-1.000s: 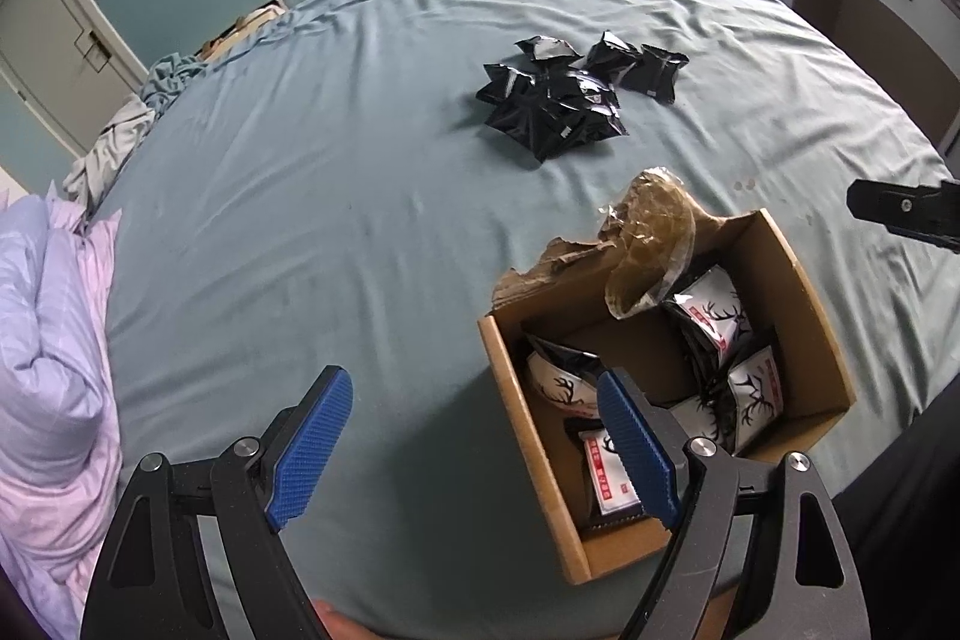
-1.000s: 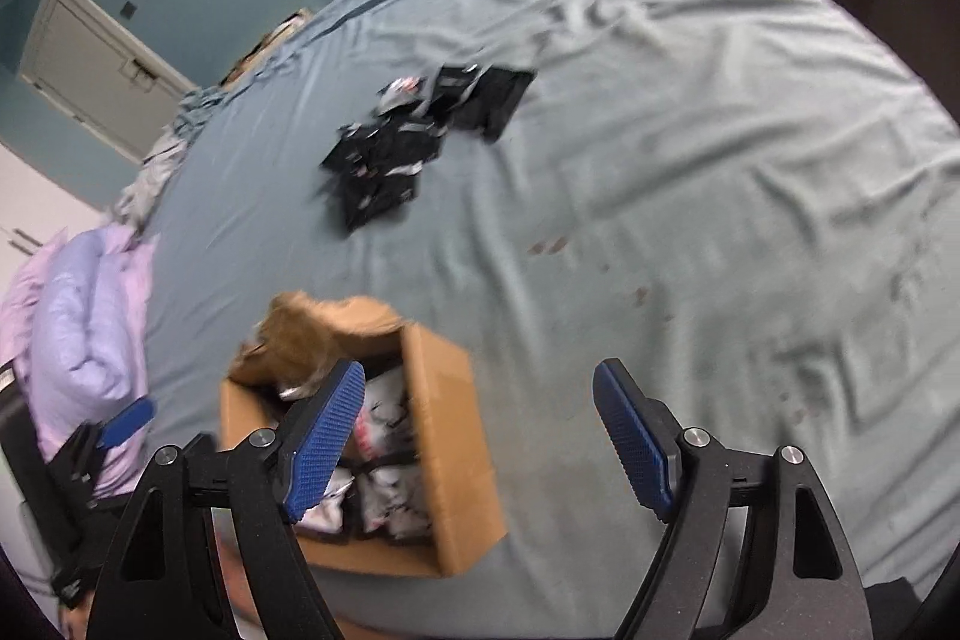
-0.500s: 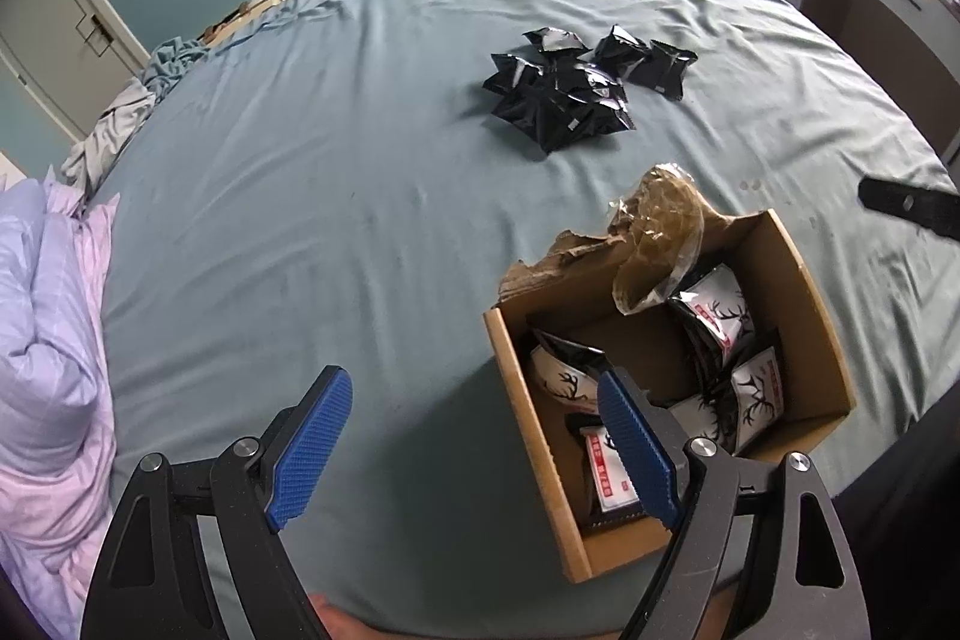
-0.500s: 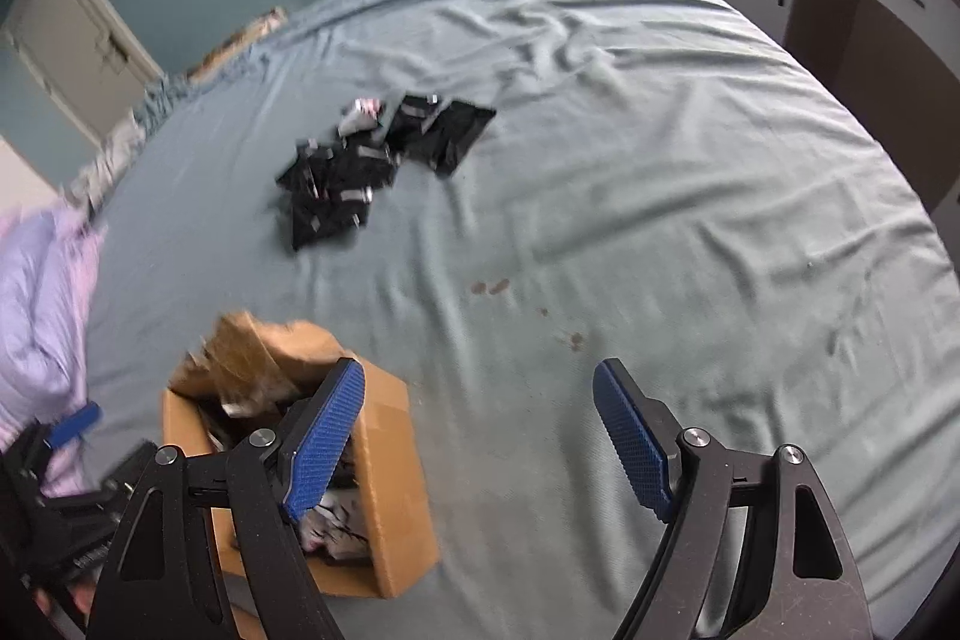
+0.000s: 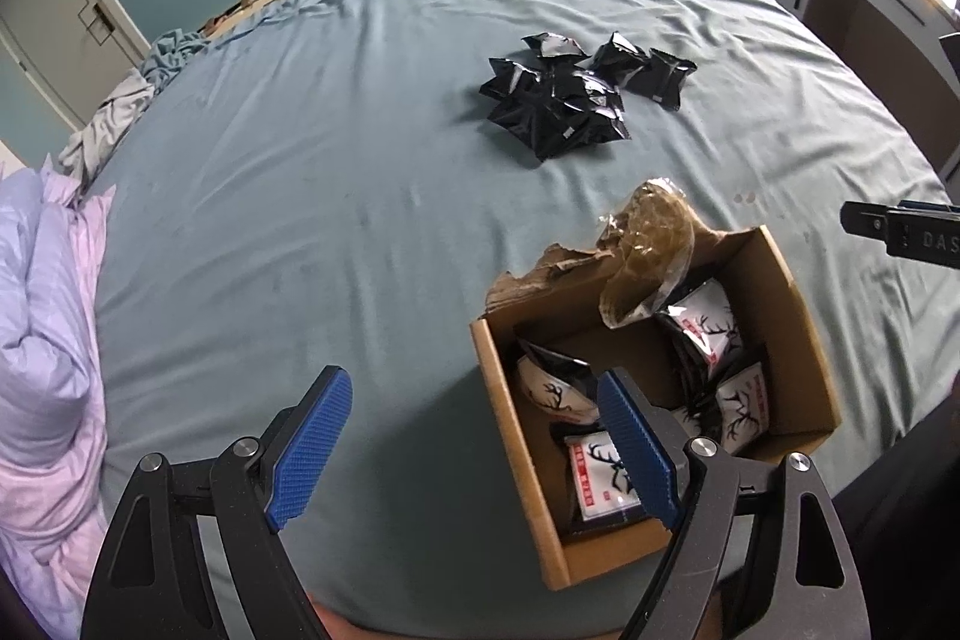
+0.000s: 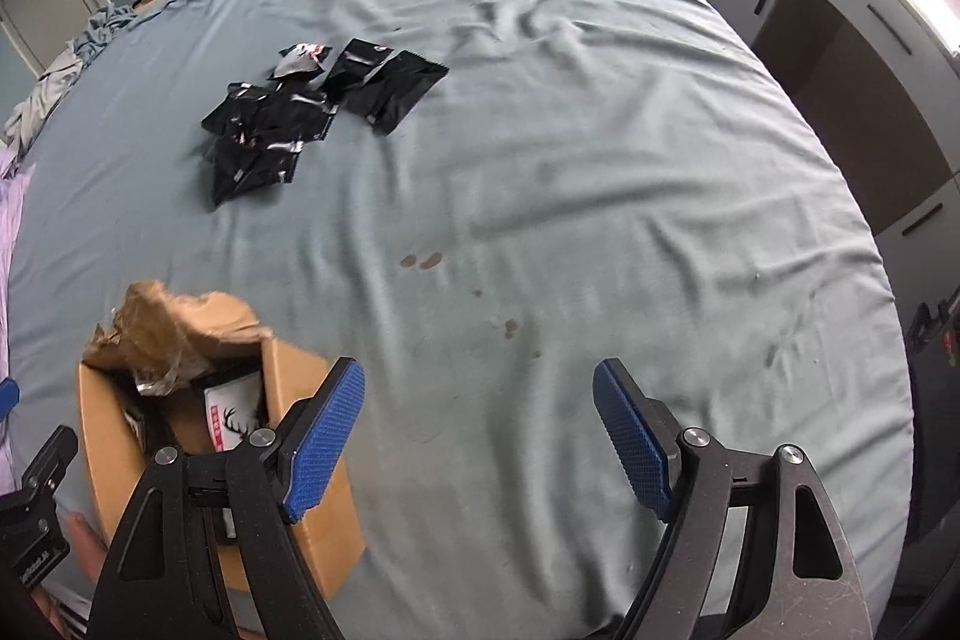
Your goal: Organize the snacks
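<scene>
The black snack packets (image 5: 561, 97) lie heaped in the upper middle of the left wrist view, on the blue-green bed sheet (image 5: 300, 196); in the right wrist view the same heap (image 6: 300, 112) sits at upper left. The cardboard box (image 5: 798, 316) stands at lower right of the left view, well apart from the heap, with white deer-print packets (image 5: 705, 325) already inside and a crumpled clear wrapper (image 5: 651, 250) hanging over its torn far flap.

Over the last second the right view has swung: the box (image 6: 306, 538) has slid toward the lower left corner and the bare sheet now fills the centre, while the left view has hardly shifted. I judge that the right hand is leaving the box to fetch another packet.

Both tongs are spread wide and empty: the left tongs (image 5: 474, 448) hang over the box's near-left edge, the right tongs (image 6: 480, 436) over bare sheet.

A lilac duvet (image 5: 42, 340) bunches at the left edge. Nothing lies between the right tongs and the heap; the packets overlap, so picking a single one may be awkward.
</scene>
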`<control>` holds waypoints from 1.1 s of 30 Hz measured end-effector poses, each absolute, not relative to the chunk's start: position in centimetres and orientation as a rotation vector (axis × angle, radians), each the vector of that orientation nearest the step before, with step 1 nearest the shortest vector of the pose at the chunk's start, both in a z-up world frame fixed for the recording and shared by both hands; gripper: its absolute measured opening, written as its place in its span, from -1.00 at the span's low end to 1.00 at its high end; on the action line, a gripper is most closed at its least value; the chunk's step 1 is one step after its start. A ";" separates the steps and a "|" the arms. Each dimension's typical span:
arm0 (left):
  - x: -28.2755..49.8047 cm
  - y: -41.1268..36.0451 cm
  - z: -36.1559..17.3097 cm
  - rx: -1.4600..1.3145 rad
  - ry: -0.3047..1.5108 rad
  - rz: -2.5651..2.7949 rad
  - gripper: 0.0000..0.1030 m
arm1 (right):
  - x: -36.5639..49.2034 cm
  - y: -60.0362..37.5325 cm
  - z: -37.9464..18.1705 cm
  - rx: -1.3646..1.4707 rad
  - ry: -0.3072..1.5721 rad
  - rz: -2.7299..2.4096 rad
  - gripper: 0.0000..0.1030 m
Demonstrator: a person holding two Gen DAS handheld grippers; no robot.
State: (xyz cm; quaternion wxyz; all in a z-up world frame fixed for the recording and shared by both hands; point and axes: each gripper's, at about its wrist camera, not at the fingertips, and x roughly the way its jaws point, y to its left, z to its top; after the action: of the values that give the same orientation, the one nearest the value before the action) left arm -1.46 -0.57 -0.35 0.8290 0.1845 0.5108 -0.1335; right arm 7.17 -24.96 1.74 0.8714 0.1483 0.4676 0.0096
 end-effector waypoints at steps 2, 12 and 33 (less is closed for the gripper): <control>-1.5 -0.7 -0.4 0.389 1.084 -0.289 0.65 | 7.6 -25.4 1.6 0.335 0.979 0.054 0.52; -0.5 -1.2 -0.9 0.381 1.090 -0.276 0.66 | 9.9 -28.5 -0.9 0.553 1.000 0.164 0.52; 0.9 -1.2 -2.6 0.380 1.150 -0.282 0.66 | 29.2 -26.3 -0.9 0.525 1.025 0.128 0.52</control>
State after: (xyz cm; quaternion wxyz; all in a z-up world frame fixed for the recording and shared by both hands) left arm 0.86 -1.25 -2.63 0.8128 0.1778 0.5388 -0.1321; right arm 29.21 -26.28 -0.87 0.8367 0.2482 0.4844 0.0604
